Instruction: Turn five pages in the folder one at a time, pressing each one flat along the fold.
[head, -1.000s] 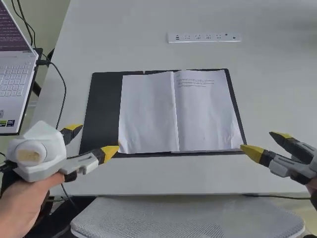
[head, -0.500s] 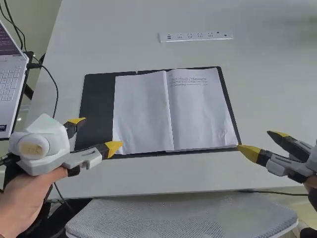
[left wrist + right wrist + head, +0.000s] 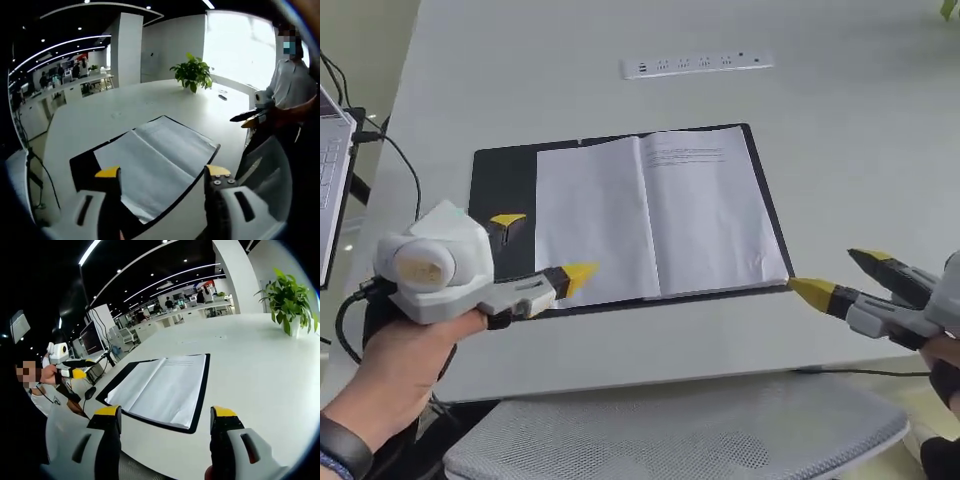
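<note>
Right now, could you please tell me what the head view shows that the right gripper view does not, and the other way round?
Head view's own: the white power strip beyond the open black folder with white pages, and the grey mesh chair seat below the table's near edge. Right gripper view's own: the green potted plant at the table's far end and the rows of office desks behind it. Shared: that folder lying flat on the white table, plus the left tongs and right tongs, both open.
</note>
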Action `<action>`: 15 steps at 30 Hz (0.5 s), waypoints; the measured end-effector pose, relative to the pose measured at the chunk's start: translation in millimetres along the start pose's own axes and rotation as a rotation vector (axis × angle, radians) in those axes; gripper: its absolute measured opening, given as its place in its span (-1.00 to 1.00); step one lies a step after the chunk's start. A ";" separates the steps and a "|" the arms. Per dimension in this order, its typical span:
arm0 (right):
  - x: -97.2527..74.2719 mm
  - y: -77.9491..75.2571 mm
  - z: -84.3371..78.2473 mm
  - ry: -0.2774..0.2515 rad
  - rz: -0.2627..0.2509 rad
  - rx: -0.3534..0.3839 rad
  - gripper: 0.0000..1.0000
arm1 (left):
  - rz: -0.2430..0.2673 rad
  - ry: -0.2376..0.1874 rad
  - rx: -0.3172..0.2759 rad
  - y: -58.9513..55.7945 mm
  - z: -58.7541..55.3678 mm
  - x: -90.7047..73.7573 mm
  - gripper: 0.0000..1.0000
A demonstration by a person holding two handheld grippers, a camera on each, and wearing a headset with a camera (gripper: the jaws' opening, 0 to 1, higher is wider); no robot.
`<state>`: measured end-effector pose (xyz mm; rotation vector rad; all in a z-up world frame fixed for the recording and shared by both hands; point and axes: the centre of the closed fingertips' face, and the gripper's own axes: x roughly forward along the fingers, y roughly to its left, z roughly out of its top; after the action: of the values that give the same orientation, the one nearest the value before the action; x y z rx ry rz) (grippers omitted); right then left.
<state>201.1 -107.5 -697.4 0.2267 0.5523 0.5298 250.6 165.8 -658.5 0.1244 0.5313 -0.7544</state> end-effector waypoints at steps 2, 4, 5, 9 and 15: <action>-1.4 -0.6 -0.7 -0.002 0.001 0.001 0.43 | -0.012 -0.003 0.010 -4.6 4.5 4.9 0.30; -2.5 -2.1 -1.3 -0.002 -0.001 0.002 0.42 | -0.029 -0.008 0.019 -10.8 9.5 11.5 0.30; -3.0 -2.2 -0.9 -0.006 0.000 0.003 0.42 | -0.036 -0.007 0.024 -13.4 10.8 14.7 0.30; -3.6 -2.6 -0.4 -0.011 0.000 0.003 0.41 | -0.074 -0.005 0.045 -27.9 18.1 33.0 0.30; -4.4 -2.4 -0.7 -0.012 0.005 0.003 0.39 | -0.131 -0.002 0.077 -50.7 27.3 60.9 0.26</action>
<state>198.5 -111.8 -696.9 0.2338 0.5410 0.5325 264.2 83.1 -661.5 0.1613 0.5126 -0.9025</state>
